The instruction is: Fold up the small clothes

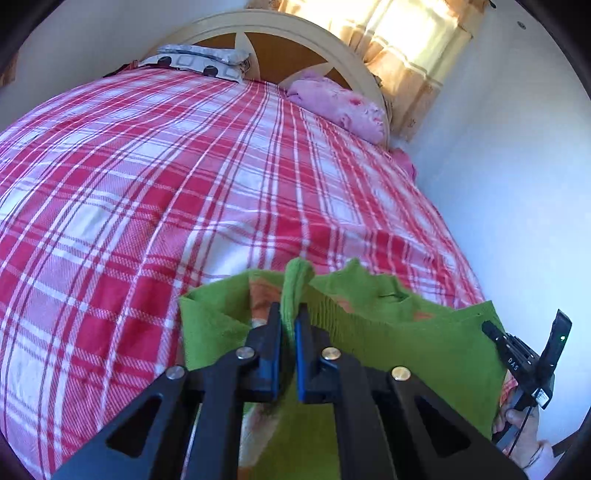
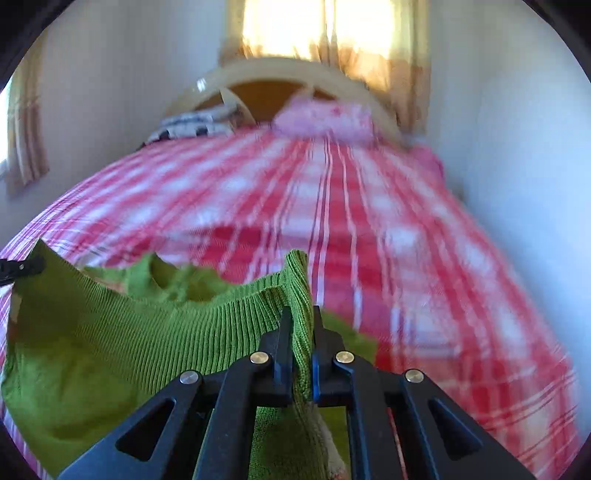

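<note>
A small green knitted garment [image 1: 424, 332] with orange patches hangs spread between my two grippers above the near end of the bed. My left gripper [image 1: 289, 314] is shut on one upper corner of it. My right gripper [image 2: 300, 317] is shut on the other ribbed corner [image 2: 297, 280]. The garment [image 2: 110, 339] stretches to the left in the right wrist view, where the left gripper's tip [image 2: 22, 267] shows at the far edge. The right gripper [image 1: 517, 354] also shows at the right edge of the left wrist view.
A bed with a red and white plaid cover [image 1: 184, 184] fills both views. A pink pillow [image 1: 343, 107] and a patterned pillow [image 1: 199, 62] lie by the cream headboard [image 1: 288, 33]. A white wall [image 1: 517, 184] runs along the bed's right side. A curtained window [image 2: 325, 33] is behind.
</note>
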### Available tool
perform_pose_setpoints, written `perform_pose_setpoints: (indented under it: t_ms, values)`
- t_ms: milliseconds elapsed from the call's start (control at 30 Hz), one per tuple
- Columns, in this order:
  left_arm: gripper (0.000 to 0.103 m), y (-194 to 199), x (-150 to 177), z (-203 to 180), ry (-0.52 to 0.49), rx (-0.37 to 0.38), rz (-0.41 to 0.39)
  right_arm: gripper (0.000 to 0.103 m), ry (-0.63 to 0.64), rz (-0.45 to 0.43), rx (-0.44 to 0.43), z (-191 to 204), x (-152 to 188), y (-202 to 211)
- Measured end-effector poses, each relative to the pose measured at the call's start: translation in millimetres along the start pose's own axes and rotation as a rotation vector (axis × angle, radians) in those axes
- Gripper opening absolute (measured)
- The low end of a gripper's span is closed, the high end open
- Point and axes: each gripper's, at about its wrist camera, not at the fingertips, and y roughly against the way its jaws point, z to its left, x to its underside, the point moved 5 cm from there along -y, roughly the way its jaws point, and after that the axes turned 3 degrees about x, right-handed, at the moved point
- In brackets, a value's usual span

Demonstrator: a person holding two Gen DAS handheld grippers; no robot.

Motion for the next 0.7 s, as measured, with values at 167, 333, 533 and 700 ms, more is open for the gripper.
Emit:
perform_pose_setpoints:
  t_ms: [167, 333, 533, 700]
  values:
    - [0.006, -9, 0, 18, 0.004, -0.068, -0.002, 0.006, -0.032, 0.026, -0.001, -6, 13, -16]
    - [0.006, -15, 0, 17, -0.006, -0.103, -0.009, 0.006, 0.004, -0.048, 0.005, 2, -8, 0]
    - [0.008, -5, -20, 12, -0.022, -0.102, -0.031, 0.006, 0.012, -0.155, 0.052, -1, -38, 18]
    - [0.04, -14, -10, 12, -0.104, -0.112, 0.069, 0.006, 0.06, -0.053, 0.098, 1, -6, -23]
